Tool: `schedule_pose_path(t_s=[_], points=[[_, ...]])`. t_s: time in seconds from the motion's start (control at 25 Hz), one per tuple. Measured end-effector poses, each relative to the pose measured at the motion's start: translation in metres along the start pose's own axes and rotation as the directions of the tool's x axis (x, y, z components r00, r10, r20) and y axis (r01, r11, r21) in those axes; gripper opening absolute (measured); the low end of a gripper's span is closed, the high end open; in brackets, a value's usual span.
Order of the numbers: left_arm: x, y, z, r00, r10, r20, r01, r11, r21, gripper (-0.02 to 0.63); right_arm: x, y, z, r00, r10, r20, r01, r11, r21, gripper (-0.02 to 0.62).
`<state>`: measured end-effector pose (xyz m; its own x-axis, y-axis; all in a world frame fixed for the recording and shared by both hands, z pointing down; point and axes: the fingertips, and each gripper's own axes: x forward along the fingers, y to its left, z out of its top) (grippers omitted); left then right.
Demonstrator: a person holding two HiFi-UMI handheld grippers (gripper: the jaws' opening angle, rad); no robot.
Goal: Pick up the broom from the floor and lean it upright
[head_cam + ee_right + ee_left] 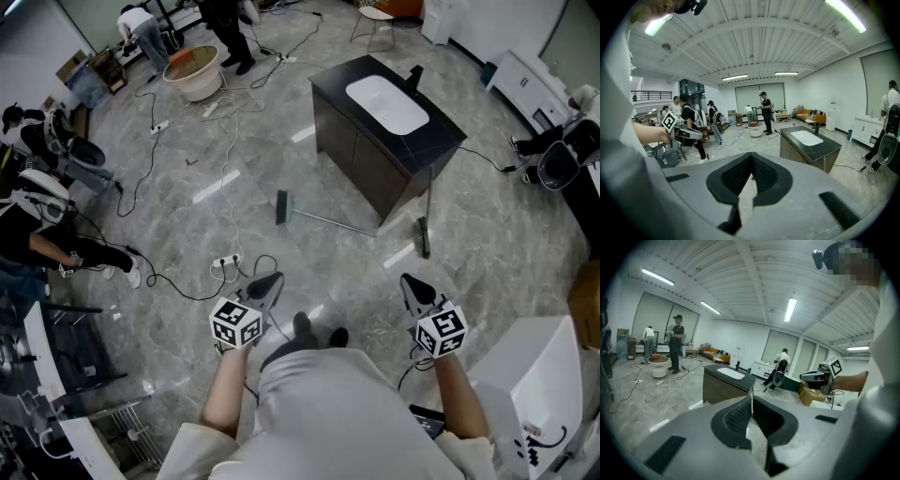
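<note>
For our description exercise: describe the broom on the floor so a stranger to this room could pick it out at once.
Find the dark cabinet with the white sink on the grey floor. Just in front of it lies the broom, a thin handle with a dark head. It alone lies flat; the other long-handled tool stands upright at the cabinet's corner.

The long-handled grey broom (323,220) lies flat on the grey marble-tiled floor (234,169), just before the near corner of the black cabinet with a white inset basin (431,142), its head to the left. A thin-poled dark tool (424,234) stands at the cabinet's right side. The white power strip (225,263) lies nearer, left of the broom. Nearest are the 2 grippers: left gripper (276,277) beside the strip, right gripper (406,278) below the tool. The beige round tub (194,75) sits far back left.
</note>
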<state>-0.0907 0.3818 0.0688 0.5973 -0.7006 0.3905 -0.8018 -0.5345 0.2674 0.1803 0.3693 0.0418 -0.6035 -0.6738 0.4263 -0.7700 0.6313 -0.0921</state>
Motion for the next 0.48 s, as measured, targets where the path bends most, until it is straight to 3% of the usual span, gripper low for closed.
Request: schedule_pose_path(t_s=[0.48], points=[[0.010, -0.030, -0.010, 1.000, 0.020, -0.001, -0.020, 1.000, 0.000, 0.011, -0.021, -0.017, -0.008, 1.000, 0.017, 0.020, -0.017, 1.000, 0.004, 0.000]])
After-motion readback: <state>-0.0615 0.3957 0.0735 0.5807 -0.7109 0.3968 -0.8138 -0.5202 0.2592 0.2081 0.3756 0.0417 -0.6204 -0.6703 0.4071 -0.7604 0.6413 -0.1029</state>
